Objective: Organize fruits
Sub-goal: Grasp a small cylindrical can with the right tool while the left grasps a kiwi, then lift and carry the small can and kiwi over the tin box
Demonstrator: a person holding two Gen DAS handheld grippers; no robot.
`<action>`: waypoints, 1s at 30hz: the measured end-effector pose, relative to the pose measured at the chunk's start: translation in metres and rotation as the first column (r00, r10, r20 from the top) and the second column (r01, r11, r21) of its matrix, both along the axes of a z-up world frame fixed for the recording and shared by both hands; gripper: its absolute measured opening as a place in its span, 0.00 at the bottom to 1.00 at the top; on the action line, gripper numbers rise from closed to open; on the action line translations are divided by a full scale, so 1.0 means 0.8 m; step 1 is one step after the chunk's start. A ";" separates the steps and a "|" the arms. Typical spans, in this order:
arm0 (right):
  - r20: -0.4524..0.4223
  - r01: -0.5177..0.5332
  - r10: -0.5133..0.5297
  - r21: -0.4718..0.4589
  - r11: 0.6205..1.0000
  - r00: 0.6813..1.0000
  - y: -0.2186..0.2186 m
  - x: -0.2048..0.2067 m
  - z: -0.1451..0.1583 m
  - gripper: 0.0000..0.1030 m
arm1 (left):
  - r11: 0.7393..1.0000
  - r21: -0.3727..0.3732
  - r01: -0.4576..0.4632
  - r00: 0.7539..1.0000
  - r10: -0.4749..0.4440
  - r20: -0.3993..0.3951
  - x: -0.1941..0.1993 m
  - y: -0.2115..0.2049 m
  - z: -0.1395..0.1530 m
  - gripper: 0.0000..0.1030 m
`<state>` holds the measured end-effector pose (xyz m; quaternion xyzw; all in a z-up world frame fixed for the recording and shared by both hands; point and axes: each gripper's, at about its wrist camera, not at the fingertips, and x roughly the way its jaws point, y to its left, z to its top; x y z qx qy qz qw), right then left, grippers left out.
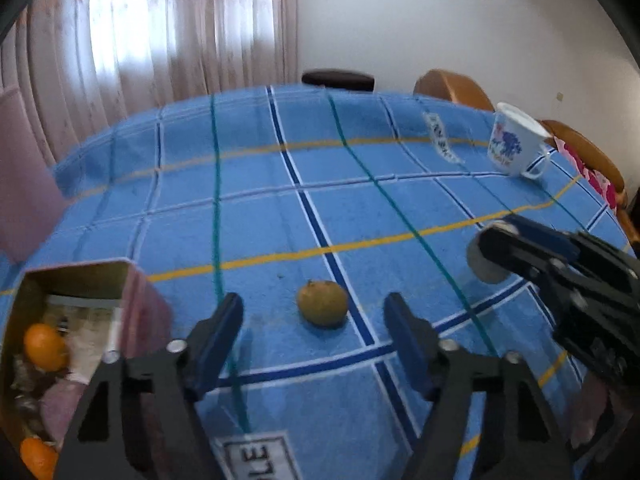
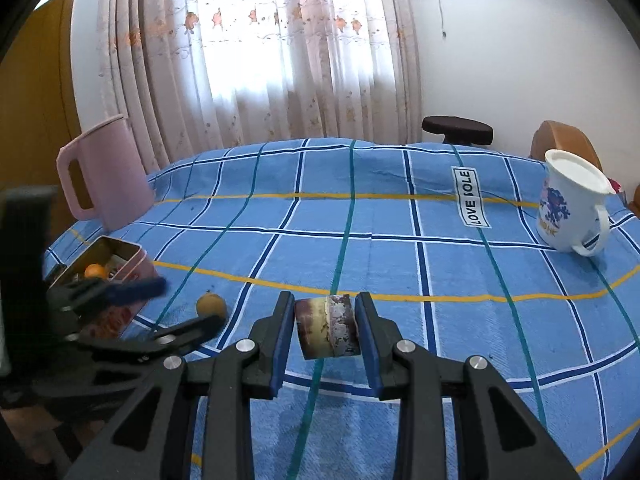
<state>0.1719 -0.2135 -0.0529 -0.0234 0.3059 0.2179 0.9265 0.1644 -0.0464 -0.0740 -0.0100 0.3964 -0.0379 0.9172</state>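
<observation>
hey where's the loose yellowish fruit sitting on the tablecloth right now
The round yellowish-brown fruit lies on the blue checked tablecloth ahead of the open left gripper, right of the open pink tin box.

Oranges: three — two in tin [image 1: 138,292], [image 1: 45,346], [image 1: 38,458]; one on tablecloth [image 1: 322,303]. Mugs: one [image 2: 572,206]. Pink pitchers: one [image 2: 102,174]. Grippers: two [image 1: 314,330], [image 2: 325,332].

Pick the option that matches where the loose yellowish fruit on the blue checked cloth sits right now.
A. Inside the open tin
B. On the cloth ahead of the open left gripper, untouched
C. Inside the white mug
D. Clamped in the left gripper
B: in the left wrist view the yellowish fruit lies on the tablecloth beyond the left gripper, whose fingers stand wide apart and clear of it.
</observation>
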 end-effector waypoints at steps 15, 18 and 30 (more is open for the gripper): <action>0.074 -0.034 0.031 0.040 0.999 0.997 -0.004 -0.016 0.008 0.32 | 0.997 -0.058 0.045 0.999 -0.046 -0.005 -0.002 -0.002 0.001 0.29; 0.086 -0.035 0.031 0.047 0.998 0.996 -0.006 -0.018 0.010 0.32 | 0.997 -0.064 0.050 0.998 -0.048 0.034 -0.011 -0.001 0.007 0.29; 0.165 -0.052 0.044 0.045 0.998 0.985 -0.004 -0.036 0.017 0.32 | 0.997 -0.065 0.038 0.987 -0.028 0.157 -0.038 0.003 0.025 0.29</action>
